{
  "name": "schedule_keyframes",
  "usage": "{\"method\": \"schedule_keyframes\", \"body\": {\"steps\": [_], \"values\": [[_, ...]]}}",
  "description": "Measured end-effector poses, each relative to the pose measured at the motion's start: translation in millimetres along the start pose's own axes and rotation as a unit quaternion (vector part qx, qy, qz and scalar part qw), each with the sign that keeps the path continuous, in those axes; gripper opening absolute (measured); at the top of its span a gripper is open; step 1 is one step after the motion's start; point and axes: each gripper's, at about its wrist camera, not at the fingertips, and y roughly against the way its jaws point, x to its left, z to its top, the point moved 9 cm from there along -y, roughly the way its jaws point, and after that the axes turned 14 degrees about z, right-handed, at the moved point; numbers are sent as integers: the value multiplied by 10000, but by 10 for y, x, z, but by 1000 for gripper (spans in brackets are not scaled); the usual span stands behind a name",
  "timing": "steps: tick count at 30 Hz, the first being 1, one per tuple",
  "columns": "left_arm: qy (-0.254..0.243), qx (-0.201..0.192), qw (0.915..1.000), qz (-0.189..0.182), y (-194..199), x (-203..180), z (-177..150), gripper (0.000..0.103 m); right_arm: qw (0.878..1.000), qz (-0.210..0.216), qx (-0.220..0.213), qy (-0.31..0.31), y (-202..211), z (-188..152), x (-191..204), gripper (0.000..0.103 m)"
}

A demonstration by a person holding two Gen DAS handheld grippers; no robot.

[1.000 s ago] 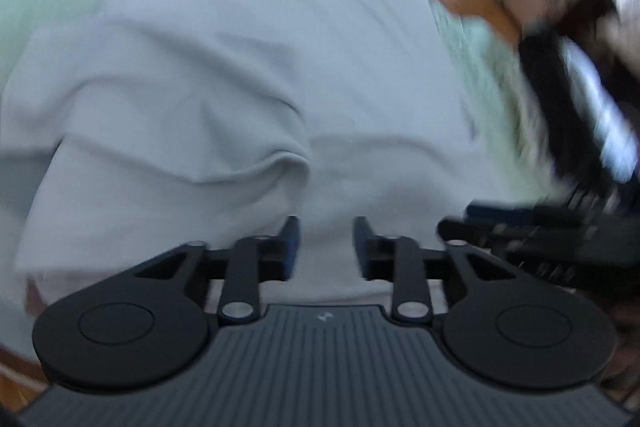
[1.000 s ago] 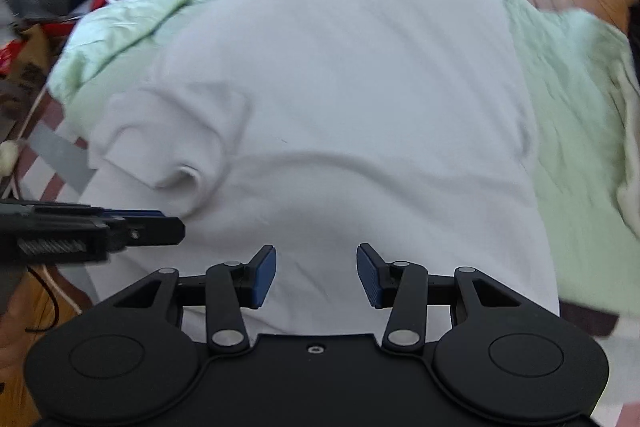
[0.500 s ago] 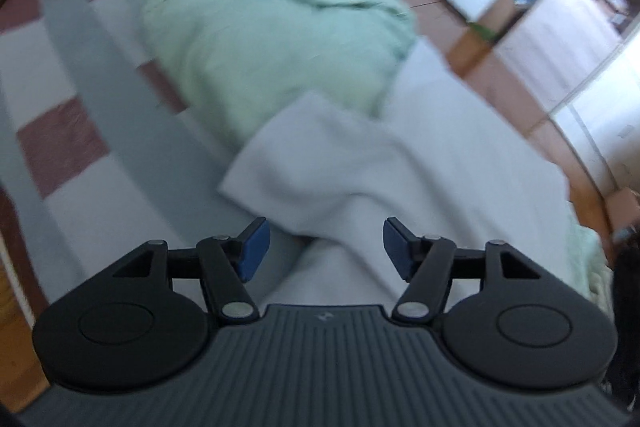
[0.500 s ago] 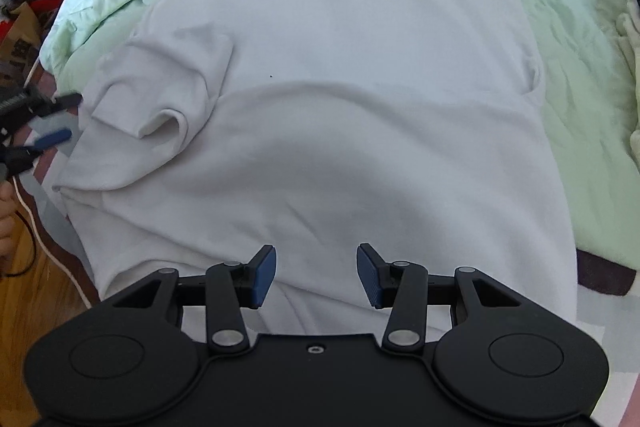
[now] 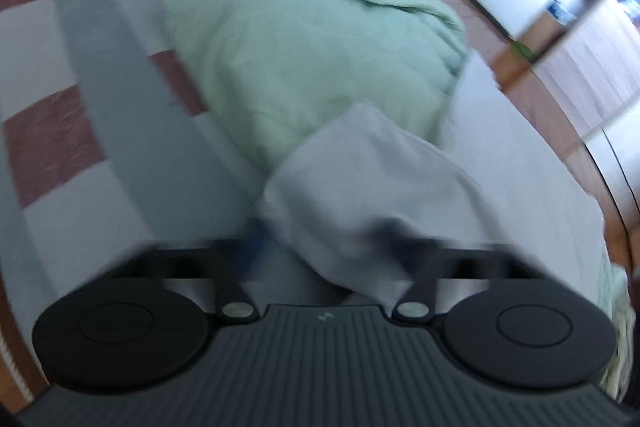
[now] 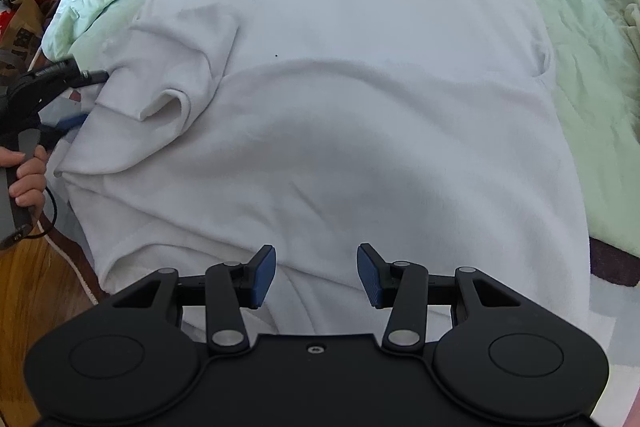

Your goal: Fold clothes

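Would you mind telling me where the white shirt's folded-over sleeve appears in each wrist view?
Left wrist: the sleeve sits low at centre, between the left gripper's blurred fingers.
Right wrist: the sleeve lies at middle left, the left gripper at its edge.
Shared landmark: the green quilt beyond the sleeve.

Blur on the left, cropped edges on the right

The left wrist view is smeared: the left gripper (image 5: 320, 243) shows only streaked fingers, their tips buried under a fold of the white shirt (image 5: 372, 187), so the pads cannot be made out. In the right wrist view the picture's left edge cuts off the person's hand (image 6: 26, 175), while the green blanket (image 6: 592, 99) runs out of frame at right and under the shirt.
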Motion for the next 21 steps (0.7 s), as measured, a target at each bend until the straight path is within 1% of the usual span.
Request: {"method": "schedule_keyframes", "body": {"steps": [2,5,7,8,9,11,14,18,21], "values": [[-187,-128,9997,-102,112,-68,-13,2,10000,16,-21,3,9,2,-10,51],[-532,-645,9963,-191,400,-169,20,2,10000,-24,-61,-31,32,7,-65,51],[-989,-1068,9893,-133,609,-291,42,2,9999,-50,-89,-53,47,10,-102,51],[-1170,-1226,9854,-145,706,-357,50,2,9999,-62,-102,-68,54,11,-121,51],[-1259,-1280,9835,-244,786,-426,52,2,9998,-36,-108,-166,63,12,-160,51],[-1348,-1295,9808,-549,954,-578,43,2,9992,10,-162,-355,88,14,-223,51],[-1484,-1290,9751,-1027,1218,-823,-19,2,9984,-32,-253,-501,139,10,-307,51],[-1819,-1294,9607,-1652,1659,-1210,-268,2,9972,-36,-336,-665,189,1,-413,51],[-1943,-1107,9485,-2243,1934,-1485,-551,2,9953,116,-312,-909,163,-38,-475,51]]}}
